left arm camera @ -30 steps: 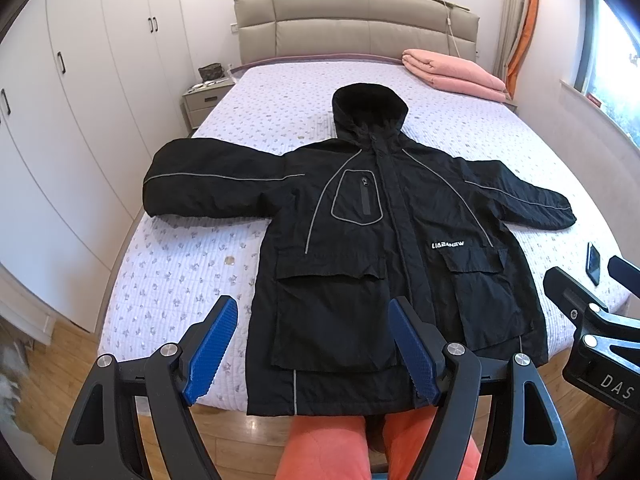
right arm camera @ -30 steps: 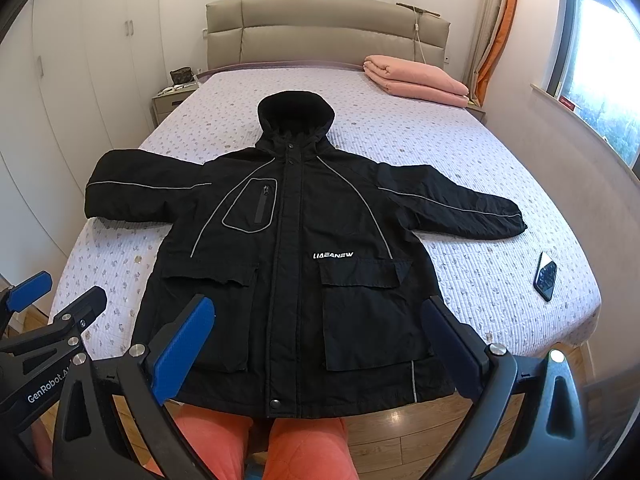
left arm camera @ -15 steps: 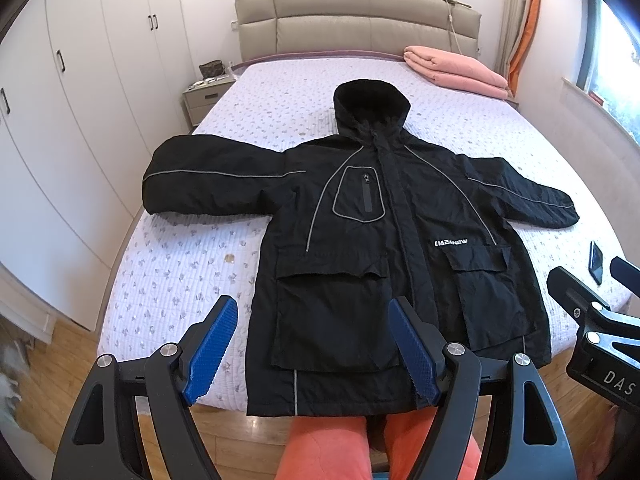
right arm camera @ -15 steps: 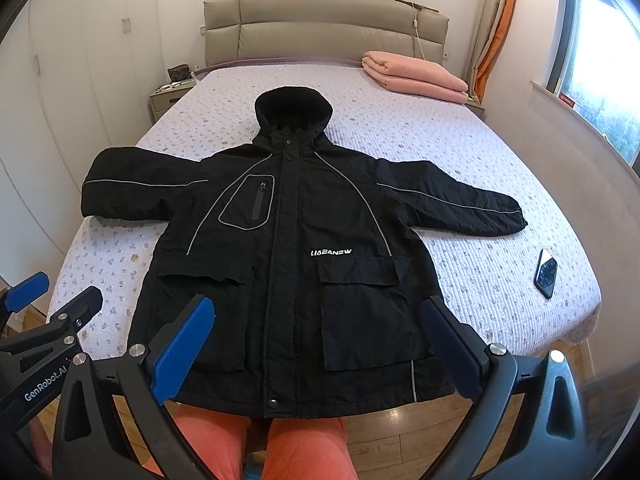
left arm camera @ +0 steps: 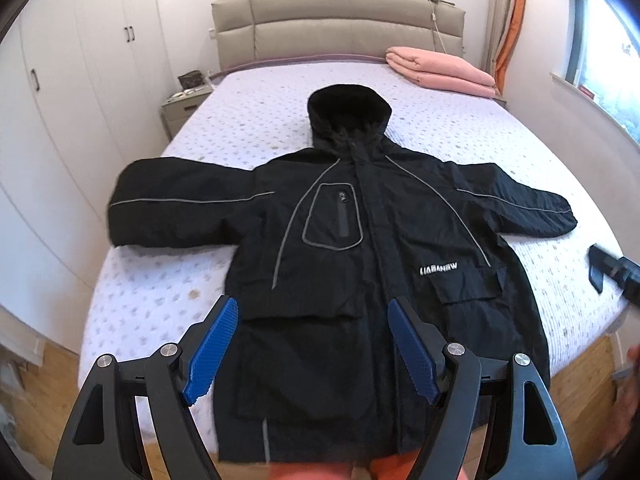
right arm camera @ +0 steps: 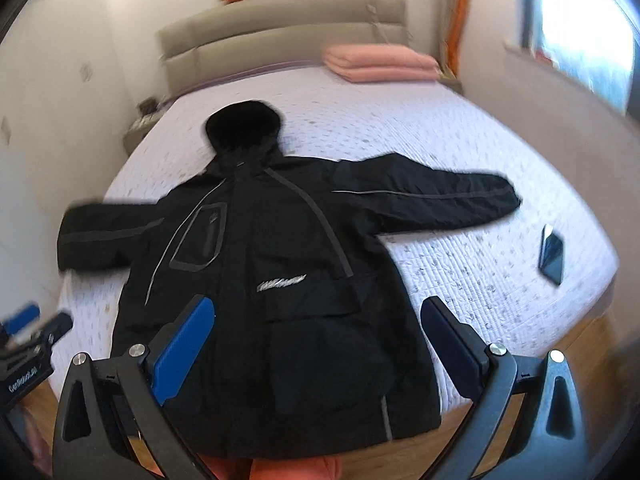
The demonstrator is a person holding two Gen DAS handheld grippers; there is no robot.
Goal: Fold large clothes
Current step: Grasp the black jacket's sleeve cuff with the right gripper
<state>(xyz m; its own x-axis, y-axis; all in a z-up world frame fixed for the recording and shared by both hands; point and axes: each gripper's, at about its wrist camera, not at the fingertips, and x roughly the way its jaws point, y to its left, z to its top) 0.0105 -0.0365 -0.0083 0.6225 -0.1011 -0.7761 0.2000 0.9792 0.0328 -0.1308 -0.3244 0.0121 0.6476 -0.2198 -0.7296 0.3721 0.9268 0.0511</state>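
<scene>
Since half a second ago both grippers have pushed forward over the foot of the bed, and the right view has swung toward the right sleeve and gone blurry with the motion; the jacket itself has not shifted.

The black hooded jacket (left arm camera: 360, 248) lies front-up and spread flat on the bed (left arm camera: 256, 120), hood toward the headboard, both sleeves stretched out to the sides, hem hanging just over the near edge. Nothing is folded yet.

The left gripper (left arm camera: 313, 344) hovers above the lower left front panel with its jaws spread wide and nothing between them. The right gripper (right arm camera: 318, 344) hangs over the lower right panel, likewise gaping and empty.

The jacket looks padded and lined, so it is probably fairly heavy for cloth, soft but bulky, with a smooth shell that may slide between the pads. A thin pinch would likely slip; a better hold seems to be a thick seam: the right cuff (right arm camera: 508, 200) or the left cuff (left arm camera: 120, 220) for bringing a sleeve across the chest, or the hem corners for the lengthwise fold.

Farther out, a phone (right arm camera: 552, 254) lies on the bed near the right sleeve, well clear of it, and a folded pink blanket (left arm camera: 440, 70) sits by the headboard (left arm camera: 336, 28)
</scene>
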